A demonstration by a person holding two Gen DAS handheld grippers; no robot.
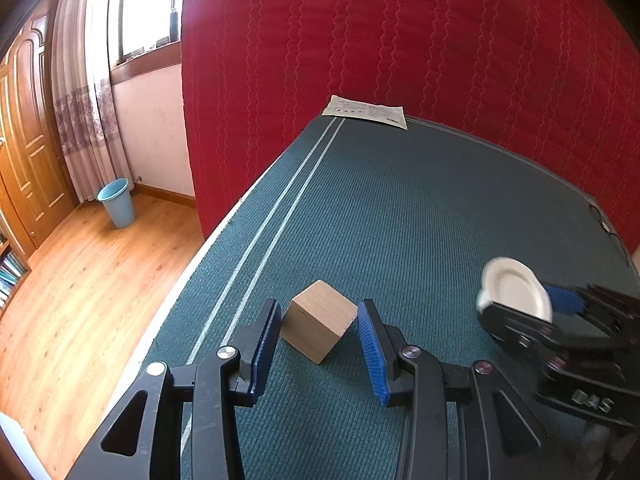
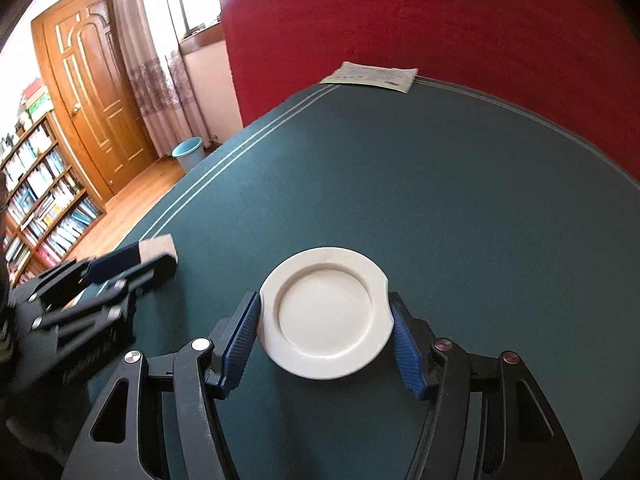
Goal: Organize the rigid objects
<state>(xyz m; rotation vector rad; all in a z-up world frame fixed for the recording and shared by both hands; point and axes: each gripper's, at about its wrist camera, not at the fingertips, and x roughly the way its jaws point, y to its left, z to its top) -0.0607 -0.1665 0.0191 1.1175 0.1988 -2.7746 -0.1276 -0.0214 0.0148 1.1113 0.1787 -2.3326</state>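
Observation:
A wooden cube (image 1: 319,320) rests on the green table cover (image 1: 400,208) between the blue pads of my left gripper (image 1: 320,338). The left pad seems to touch the cube; a gap shows at the right pad, so the gripper is open. In the right wrist view my right gripper (image 2: 325,322) is shut on the rim of a small white plate (image 2: 326,322) and holds it above the table. The plate also shows in the left wrist view (image 1: 516,286), at the right, blurred. The left gripper and cube (image 2: 158,246) show at the left of the right wrist view.
A printed paper sheet (image 1: 366,111) lies at the table's far edge against a red quilted mattress (image 1: 400,40). The table's left edge (image 1: 188,268) drops to a wooden floor with a blue bin (image 1: 117,202). A door and bookshelf (image 2: 44,200) stand at the left.

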